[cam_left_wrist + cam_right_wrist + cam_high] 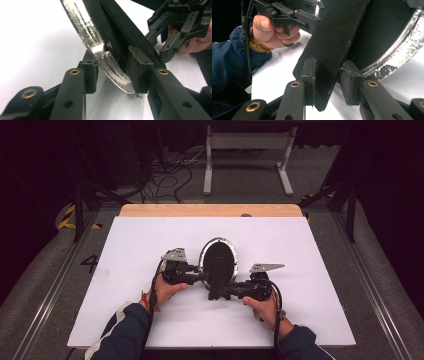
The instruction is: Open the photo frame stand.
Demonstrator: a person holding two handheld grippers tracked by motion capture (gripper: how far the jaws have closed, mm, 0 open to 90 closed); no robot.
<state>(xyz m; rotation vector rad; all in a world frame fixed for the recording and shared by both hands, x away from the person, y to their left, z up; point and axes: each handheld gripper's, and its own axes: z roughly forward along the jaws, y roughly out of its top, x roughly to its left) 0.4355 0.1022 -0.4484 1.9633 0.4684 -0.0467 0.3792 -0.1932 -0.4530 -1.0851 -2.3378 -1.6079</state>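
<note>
Mirror (218, 255), oval and silver-rimmed, is held back-side up over the middle of the white board (150, 235). Its rim is pinched by the left gripper (116, 75), its black stand strap (337, 42) by the right gripper (329, 82). It is judged stiff, light and breakable; the rim looks slippery, the felt-like strap surer.

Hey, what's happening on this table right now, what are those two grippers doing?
A person holds a gripper in each hand over a white table and works on an oval frame with a silver rim and a black back. The left gripper has the frame's silver rim between its jaws, with the right-hand pad against the back. The right gripper grips the black stand flap that hangs off the frame's back. The frame is lifted at an angle, not flat on the table.
</note>
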